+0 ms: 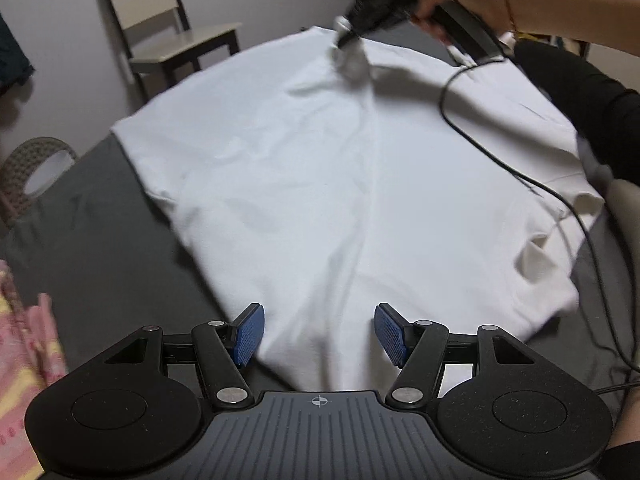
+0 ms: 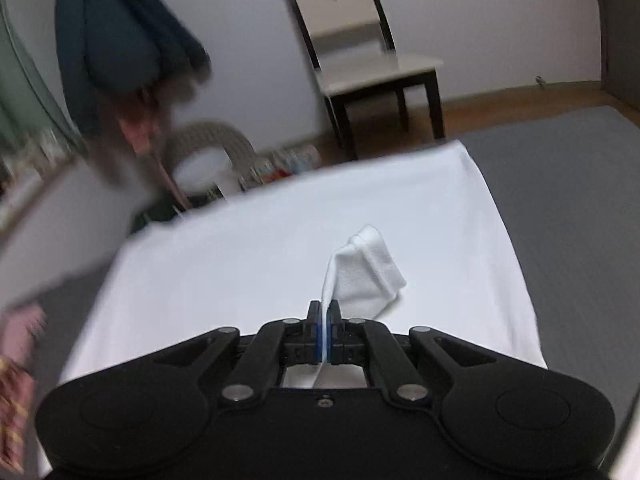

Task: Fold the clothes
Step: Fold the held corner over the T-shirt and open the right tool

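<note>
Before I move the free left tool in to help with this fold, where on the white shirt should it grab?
Probably the shirt's near edge, just ahead of the open left tool. It lies flat on the grey surface, so slide one finger under from the near side. The right tool already pinches a far fold.

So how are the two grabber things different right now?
The left gripper has its jaws wide open and holds nothing; the right gripper is shut on the sleeve of the white T-shirt. The left hovers over the shirt's near edge; the right lifts cloth farther away. Both have blue pads and black arms.
</note>
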Available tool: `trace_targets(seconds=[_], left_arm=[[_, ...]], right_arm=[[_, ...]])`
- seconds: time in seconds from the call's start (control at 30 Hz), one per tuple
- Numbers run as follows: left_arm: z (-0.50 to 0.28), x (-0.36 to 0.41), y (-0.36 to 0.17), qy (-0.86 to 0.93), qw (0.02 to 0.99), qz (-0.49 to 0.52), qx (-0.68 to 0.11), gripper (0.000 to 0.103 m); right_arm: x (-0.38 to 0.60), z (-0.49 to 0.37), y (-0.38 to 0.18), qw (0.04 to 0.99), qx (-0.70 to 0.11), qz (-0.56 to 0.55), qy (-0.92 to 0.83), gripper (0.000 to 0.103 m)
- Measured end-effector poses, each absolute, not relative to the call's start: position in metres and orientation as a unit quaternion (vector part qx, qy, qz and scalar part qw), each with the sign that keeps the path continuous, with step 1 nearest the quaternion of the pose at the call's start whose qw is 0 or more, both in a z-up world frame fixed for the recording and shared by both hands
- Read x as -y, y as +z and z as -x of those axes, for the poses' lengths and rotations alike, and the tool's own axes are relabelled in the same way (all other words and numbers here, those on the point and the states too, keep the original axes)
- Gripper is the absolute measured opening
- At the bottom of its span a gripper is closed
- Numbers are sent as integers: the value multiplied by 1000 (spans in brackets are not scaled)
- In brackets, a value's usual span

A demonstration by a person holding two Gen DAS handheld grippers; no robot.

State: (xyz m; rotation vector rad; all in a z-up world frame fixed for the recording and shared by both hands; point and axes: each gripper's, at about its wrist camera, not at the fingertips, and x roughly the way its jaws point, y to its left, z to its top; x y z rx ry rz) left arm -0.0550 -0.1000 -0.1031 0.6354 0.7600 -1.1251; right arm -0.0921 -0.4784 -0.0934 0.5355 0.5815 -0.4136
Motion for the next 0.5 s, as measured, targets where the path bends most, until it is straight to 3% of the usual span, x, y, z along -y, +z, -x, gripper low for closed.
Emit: trace_targets(seconds=[0.13, 0.33, 0.5], left_arm=[[58, 100, -100, -558, 709, -240, -357, 62], [63, 101, -100, -602, 682, -198, -364, 62], [60, 91, -89, -627, 676, -158, -352, 62]], right_arm=[[497, 100, -73, 914, -191, -302, -190, 2], [519, 97, -124, 861, -320, -299, -259, 2], [514, 95, -133, 858, -346, -278, -258, 5]])
